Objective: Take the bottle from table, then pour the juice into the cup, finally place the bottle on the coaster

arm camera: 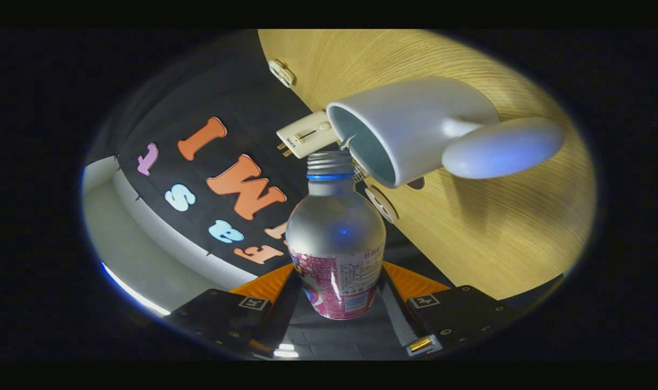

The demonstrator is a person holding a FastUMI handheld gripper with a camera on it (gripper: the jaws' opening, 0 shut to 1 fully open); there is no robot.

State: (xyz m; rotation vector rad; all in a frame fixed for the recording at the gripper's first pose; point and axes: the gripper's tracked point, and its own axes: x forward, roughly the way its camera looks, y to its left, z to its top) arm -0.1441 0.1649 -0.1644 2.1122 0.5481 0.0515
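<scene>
My gripper (337, 295) is shut on a clear bottle (336, 238) with a pink label and a blue neck ring; both fingers press on its labelled lower part. The gripper is rolled over, so the wooden table (469, 227) looks tipped on its side. The bottle's uncapped mouth (330, 157) sits right at the rim of a white cup (410, 127) with a thick handle (502, 147), pointing into the cup's opening. I see no liquid stream. Inside the bottle, the upper part looks empty.
A cream plug adapter (305, 135) lies on the table just behind the cup. A small round white object (281, 72) rests further along the table edge, and another round piece (382, 204) shows beside the bottle's shoulder.
</scene>
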